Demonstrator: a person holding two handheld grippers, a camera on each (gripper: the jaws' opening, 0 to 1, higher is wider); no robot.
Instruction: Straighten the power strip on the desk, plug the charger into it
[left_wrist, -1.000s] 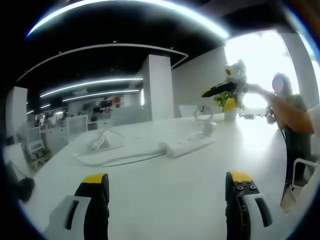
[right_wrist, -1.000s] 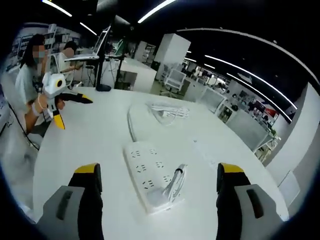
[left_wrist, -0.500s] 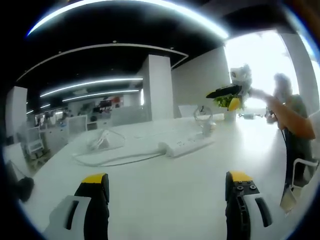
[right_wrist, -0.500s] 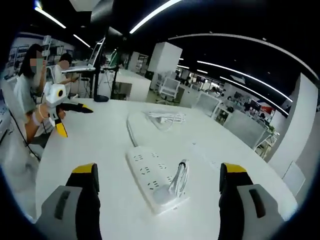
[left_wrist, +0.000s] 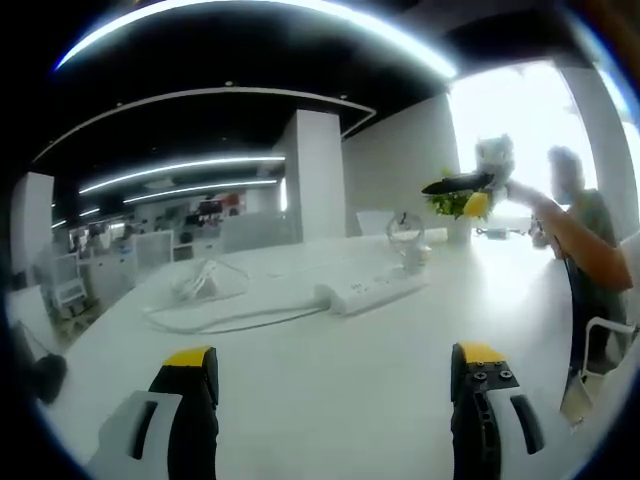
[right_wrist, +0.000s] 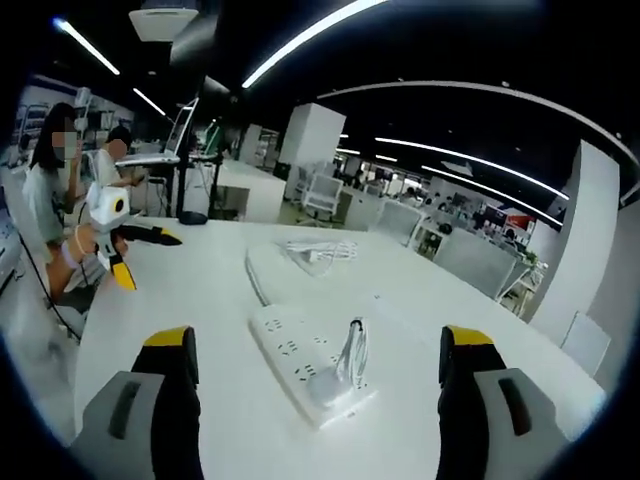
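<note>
power strip (right_wrist: 308, 362) lies askew on the worktop (right_wrist: 180, 290), just ahead of the released right tongs (right_wrist: 318, 400); left tongs (left_wrist: 335, 400), also released, farther off.

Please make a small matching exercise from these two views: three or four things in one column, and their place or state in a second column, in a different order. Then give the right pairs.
Things:
1. power strip
2. charger
3. coiled white cable
4. left gripper

Places or states:
A. held above the desk's edge, fingers apart
B. lies flat on the desk
C. rests on top of the strip, at its near end
D. lies on the desk beyond the strip

Pairs: 1-B, 2-C, 3-D, 4-A
</note>
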